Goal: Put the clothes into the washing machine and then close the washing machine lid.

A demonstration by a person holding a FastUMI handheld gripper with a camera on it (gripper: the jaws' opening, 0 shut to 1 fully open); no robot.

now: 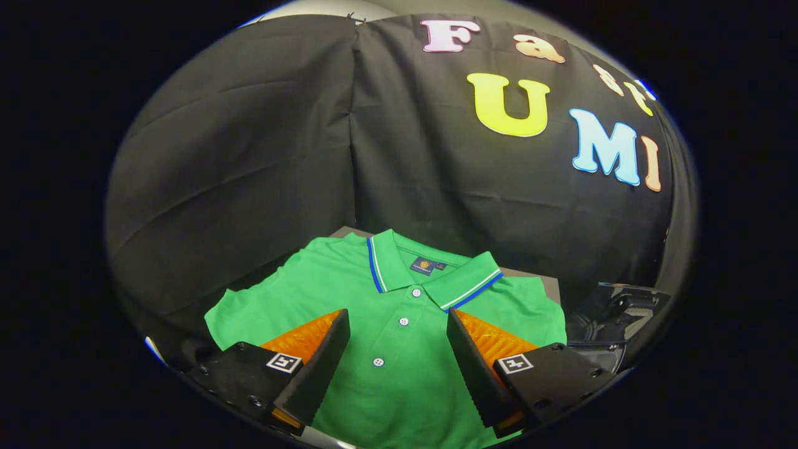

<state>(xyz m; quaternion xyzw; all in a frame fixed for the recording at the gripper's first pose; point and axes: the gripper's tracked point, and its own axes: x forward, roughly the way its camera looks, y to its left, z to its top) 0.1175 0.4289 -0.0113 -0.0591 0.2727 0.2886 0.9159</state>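
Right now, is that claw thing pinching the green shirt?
No, the gripper is open, its fingers apart above the green shirt, which lies flat.

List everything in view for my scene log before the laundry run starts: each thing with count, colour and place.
polo shirt: one, green with blue-and-white collar trim, lying flat, front up, under and ahead of the fingers.
surface: one, grey, under the shirt, showing at its far edge.
black object: one, beside the shirt past one sleeve; cannot tell what it is.
gripper: one, fingers open, spread over the shirt's button placket, holding nothing.
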